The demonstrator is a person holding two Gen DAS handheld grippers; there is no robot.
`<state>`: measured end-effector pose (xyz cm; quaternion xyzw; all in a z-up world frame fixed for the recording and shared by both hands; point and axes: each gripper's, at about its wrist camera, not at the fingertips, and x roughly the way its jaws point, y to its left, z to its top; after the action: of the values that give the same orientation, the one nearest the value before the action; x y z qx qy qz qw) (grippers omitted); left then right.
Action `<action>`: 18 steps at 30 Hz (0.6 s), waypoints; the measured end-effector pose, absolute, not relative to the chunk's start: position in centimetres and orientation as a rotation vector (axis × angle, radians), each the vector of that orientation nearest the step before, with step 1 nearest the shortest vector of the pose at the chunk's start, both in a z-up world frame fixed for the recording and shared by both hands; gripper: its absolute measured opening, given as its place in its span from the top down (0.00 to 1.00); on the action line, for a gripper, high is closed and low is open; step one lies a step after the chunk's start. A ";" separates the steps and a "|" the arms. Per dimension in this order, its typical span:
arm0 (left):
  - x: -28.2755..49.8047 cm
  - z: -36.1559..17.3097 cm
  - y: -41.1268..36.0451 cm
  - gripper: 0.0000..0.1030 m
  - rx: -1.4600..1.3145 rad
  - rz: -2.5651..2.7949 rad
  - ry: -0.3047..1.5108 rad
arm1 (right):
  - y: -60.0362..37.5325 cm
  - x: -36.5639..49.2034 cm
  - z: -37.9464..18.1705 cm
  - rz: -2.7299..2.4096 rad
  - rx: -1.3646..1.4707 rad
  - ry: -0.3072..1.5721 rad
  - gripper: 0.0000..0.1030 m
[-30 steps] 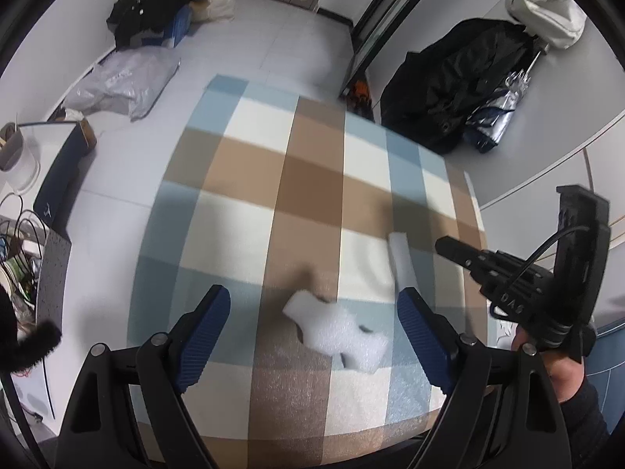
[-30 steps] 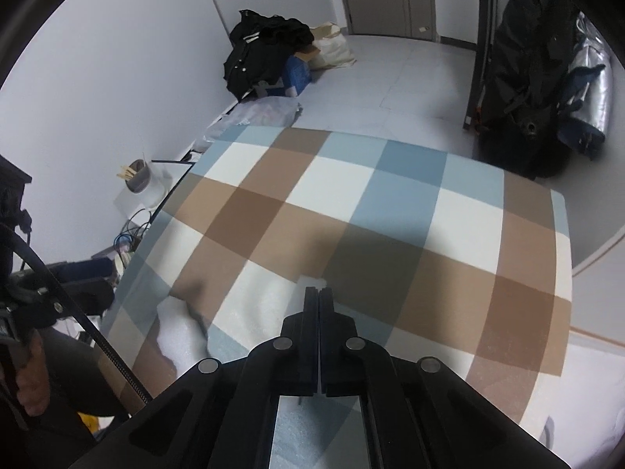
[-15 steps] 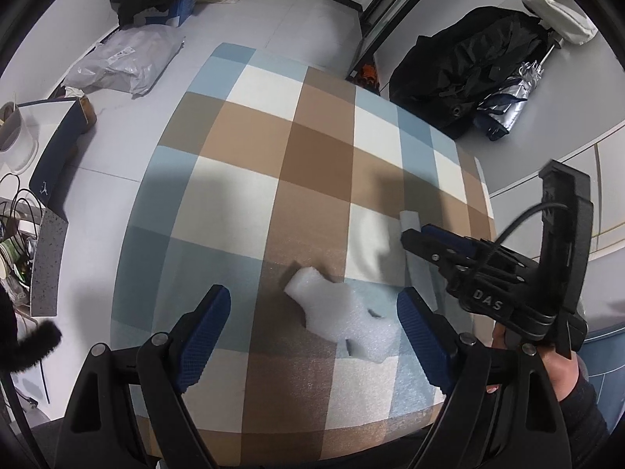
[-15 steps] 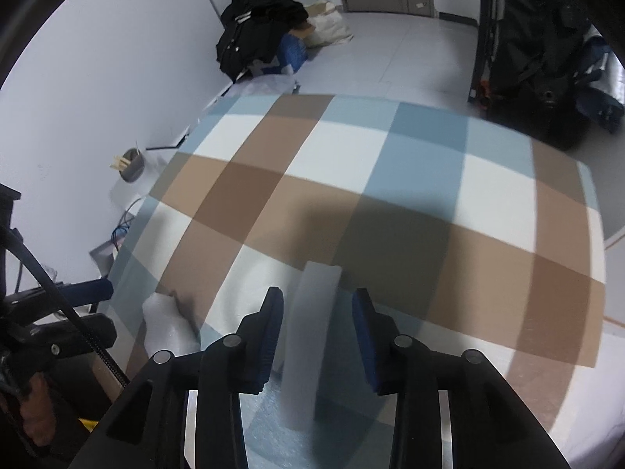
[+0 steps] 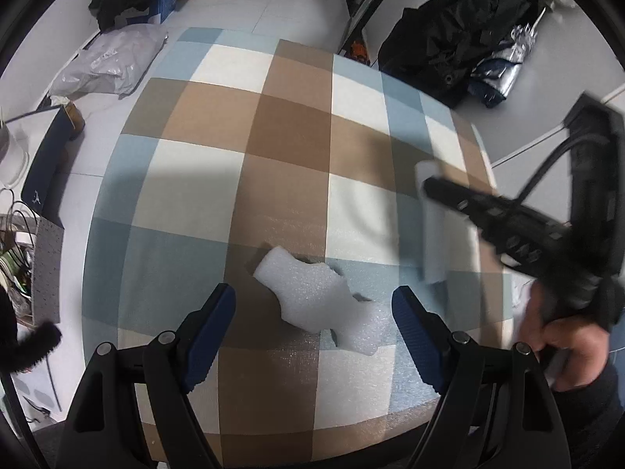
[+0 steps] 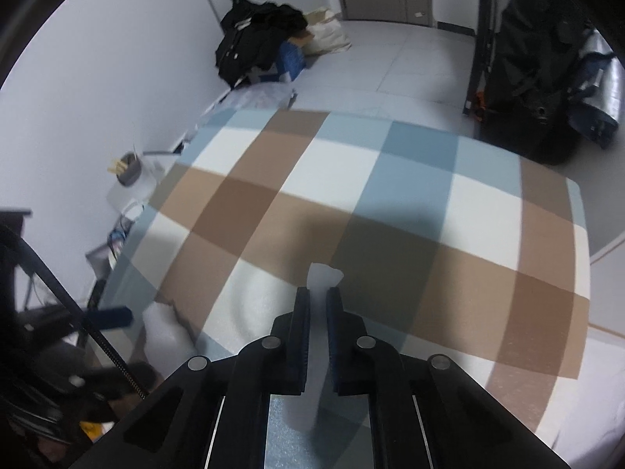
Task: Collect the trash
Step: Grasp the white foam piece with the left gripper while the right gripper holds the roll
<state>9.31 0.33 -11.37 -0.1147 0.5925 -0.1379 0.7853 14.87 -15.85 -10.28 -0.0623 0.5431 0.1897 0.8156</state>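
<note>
Right gripper (image 6: 318, 293) is pinched tight on a thin white foam strip (image 6: 321, 273). The strip's long side runs along the fingers, w/ its far end poking out past the tips, over the checked tablecloth (image 6: 390, 203).

Left gripper (image 5: 312, 305) is wide open & closing a bit, nothing held. A jagged white foam chunk (image 5: 312, 297) lies flat on the cloth between its blue pads (image 5: 213, 320), not touching them. Its long side runs from far-left to near-right. The strip is to the right of the chunk, near the table's right edge.
</note>
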 end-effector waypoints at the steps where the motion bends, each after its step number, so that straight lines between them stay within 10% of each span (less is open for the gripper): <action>1: 9.3 -11.5 0.2 0.23 -0.238 -0.291 1.282 | -16.1 14.8 -10.0 0.405 -0.124 1.149 0.93; 18: 10.0 -12.5 -2.1 0.56 -0.006 -0.235 1.278 | -19.4 15.1 -7.6 0.357 -0.026 1.100 0.93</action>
<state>9.96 -2.10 -12.54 -0.0028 0.5948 -0.1092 0.7964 15.12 -19.36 -7.63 -0.0123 0.5197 0.1686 0.8375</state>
